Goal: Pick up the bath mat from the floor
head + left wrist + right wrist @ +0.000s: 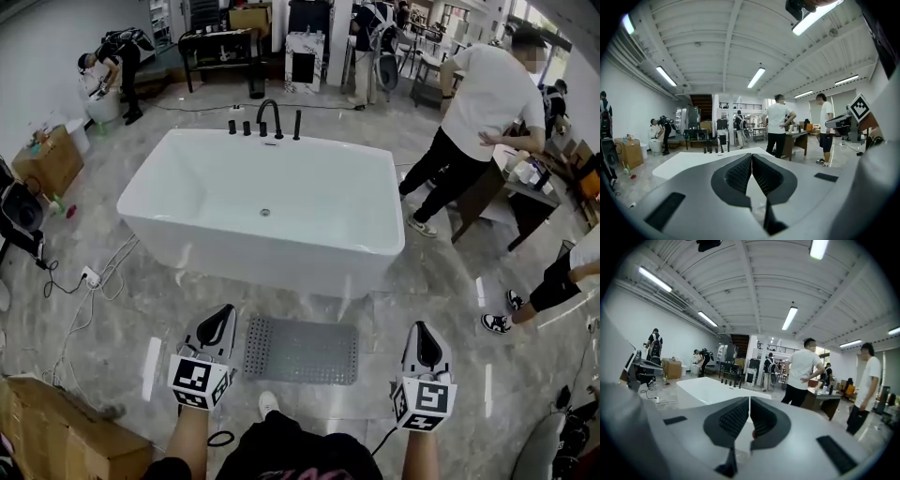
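Note:
A grey perforated bath mat (301, 350) lies flat on the marble floor, just in front of the white bathtub (262, 211). My left gripper (223, 313) hangs above the floor beside the mat's left edge, shut with nothing in it. My right gripper (427, 336) is held to the right of the mat, apart from it, also shut and empty. In the left gripper view the left gripper (751, 156) has its ribbed pads meeting at the tip, with the bathtub (693, 161) beyond. The right gripper (749, 400) likewise shows closed pads. The mat is out of sight in both gripper views.
A cardboard box (56, 436) sits at the lower left, and cables with a power strip (89, 277) run along the floor to the left. A person (478, 122) in a white shirt leans at a table (525, 192) to the right of the tub. More people and furniture stand further back.

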`<state>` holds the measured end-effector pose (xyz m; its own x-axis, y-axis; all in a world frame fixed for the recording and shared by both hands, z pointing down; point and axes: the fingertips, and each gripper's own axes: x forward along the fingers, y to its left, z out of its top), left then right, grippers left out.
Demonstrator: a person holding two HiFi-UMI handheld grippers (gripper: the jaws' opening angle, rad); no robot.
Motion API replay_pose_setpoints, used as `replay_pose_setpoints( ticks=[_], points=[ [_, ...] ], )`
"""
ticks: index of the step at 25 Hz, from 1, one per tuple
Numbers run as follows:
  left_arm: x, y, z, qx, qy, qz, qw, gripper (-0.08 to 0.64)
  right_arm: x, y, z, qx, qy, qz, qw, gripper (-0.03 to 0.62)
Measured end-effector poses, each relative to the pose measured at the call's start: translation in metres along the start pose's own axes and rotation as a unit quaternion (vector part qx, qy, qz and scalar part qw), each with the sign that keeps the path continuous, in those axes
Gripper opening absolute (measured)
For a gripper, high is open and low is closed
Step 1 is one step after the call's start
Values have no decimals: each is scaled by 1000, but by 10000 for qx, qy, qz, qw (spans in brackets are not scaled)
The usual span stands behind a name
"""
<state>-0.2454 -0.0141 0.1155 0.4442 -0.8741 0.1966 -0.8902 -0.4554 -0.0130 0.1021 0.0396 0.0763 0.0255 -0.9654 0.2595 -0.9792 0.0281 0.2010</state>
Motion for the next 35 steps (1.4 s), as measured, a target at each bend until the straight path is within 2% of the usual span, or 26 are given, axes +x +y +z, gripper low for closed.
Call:
replay_pose_setpoints(
  ticks=[7, 13, 20, 25, 31, 35],
  points=[
    [26, 17, -12, 20, 139, -202, 9997, 8, 22, 8, -10, 19, 164, -153, 9997, 23],
    [46, 8, 2, -69, 131, -22, 9999, 8, 40, -24, -9, 85, 125, -110, 9998, 21],
    [65, -10, 27, 222, 23, 198, 9996, 8, 57, -65, -6, 142, -1, -75, 9999, 21],
    [66, -18, 30, 246, 77, 210, 9994, 8, 54, -78, -12, 163, 74, -73, 9998, 23],
    [64, -19, 24, 288, 176, 317, 9989, 8, 54, -83, -20, 138, 167, -60, 9997, 23],
    [61, -21, 5, 270, 334, 283, 9987, 8, 55, -83, -32, 250, 211, -48, 9995, 23]
  ],
)
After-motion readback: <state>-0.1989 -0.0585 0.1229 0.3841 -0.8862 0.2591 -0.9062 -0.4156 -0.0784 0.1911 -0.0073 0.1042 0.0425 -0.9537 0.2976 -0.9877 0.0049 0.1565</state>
